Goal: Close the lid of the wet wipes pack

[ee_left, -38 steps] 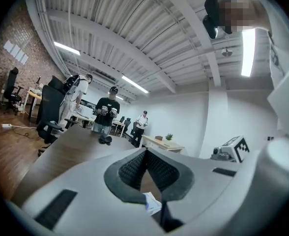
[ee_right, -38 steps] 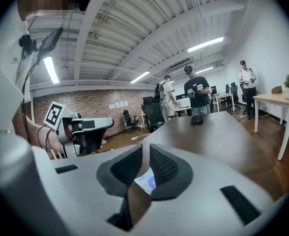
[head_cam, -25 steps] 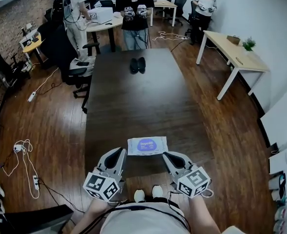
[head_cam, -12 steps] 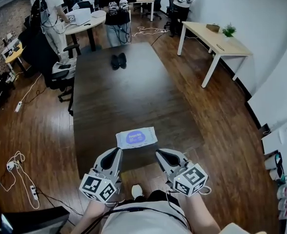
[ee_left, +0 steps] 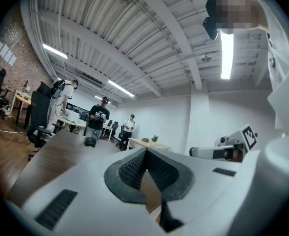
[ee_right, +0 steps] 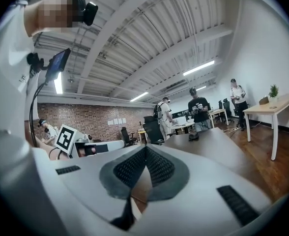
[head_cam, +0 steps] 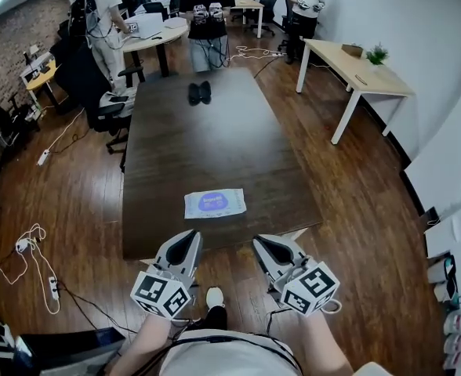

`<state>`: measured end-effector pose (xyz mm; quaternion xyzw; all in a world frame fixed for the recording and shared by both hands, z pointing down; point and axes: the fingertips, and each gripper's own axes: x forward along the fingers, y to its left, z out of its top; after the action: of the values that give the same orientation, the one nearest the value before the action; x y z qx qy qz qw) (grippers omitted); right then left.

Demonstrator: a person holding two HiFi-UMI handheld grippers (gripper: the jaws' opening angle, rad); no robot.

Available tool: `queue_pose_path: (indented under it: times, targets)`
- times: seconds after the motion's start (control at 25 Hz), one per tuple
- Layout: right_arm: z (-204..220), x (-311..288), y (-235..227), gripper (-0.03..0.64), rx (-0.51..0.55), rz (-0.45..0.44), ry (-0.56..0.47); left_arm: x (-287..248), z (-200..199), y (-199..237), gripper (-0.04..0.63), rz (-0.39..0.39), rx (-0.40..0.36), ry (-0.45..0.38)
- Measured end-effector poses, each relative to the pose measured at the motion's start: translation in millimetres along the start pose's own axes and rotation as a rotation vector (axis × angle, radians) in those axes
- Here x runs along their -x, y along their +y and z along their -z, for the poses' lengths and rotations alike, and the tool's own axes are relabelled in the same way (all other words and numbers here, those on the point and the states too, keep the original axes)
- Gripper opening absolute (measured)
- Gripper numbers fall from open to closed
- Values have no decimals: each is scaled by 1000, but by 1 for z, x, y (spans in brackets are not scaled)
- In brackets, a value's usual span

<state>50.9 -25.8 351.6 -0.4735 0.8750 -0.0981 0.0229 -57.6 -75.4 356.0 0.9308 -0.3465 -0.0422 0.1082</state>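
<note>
The wet wipes pack (head_cam: 215,203), white with a purple oval label, lies flat near the front edge of the dark table (head_cam: 207,139); its lid looks flat against the pack. My left gripper (head_cam: 190,238) and right gripper (head_cam: 260,244) hang side by side over the floor, short of the table's front edge and apart from the pack. Both point level toward the table. In the left gripper view the left gripper's (ee_left: 145,151) pads meet with nothing between them. The right gripper (ee_right: 145,148) looks the same in its own view. The pack is hidden in both gripper views.
A pair of black objects (head_cam: 199,93) sits at the table's far end, with people (head_cam: 207,22) standing behind it. Black chairs (head_cam: 109,104) stand to the left, a light wooden desk (head_cam: 360,73) to the right, and cables (head_cam: 27,241) trail on the floor at left.
Both grippers have drawn back from over the table's front edge to above the floor. The pack now lies farther ahead of them. Both stayed shut.
</note>
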Motion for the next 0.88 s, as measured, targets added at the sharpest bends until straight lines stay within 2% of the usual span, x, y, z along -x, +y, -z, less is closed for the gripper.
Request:
queue_pose_path:
  times: [0.44,0.64,0.88]
  targets:
    - [24,136,56,6,-18,-45,-9,92,41,-128,2,-84,3,1]
    - [11,167,81,6,-11,-86,-41,125,29,-165,2,-114,-16,-21]
    - [-9,190,105,6,38,-124,-76,141,10,-184,2,-120,-37,-68]
